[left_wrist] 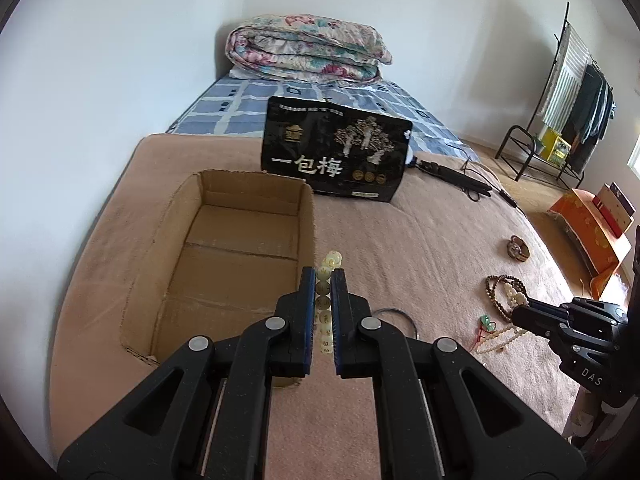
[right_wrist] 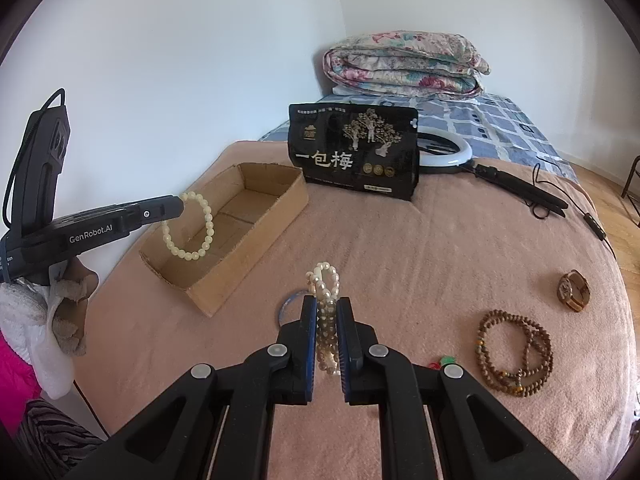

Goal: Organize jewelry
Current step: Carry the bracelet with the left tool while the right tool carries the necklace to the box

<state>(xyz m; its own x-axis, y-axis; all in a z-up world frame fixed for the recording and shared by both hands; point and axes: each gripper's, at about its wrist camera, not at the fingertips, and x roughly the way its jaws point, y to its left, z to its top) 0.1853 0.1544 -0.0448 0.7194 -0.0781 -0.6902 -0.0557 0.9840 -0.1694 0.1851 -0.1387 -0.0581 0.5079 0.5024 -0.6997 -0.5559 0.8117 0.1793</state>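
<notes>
Bracelets ride in both my clamped grippers, pale beads [right_wrist: 188, 226] in the left gripper [left_wrist: 323, 276] beside the cardboard box [left_wrist: 168, 240], pearls [right_wrist: 326, 284] in the right gripper [right_wrist: 326, 308]; either dangling loop could snag the rim and slip free.

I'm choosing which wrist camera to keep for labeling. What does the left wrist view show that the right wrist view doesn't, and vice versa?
Only the left wrist view: a clothes rack and an orange box on the floor.

Only the right wrist view: the pale yellow bracelet hanging as a full loop from the left tool, and a ring light behind the black bag.

Both: the cardboard box, folded quilt, brown bead necklace and wooden ring.
</notes>
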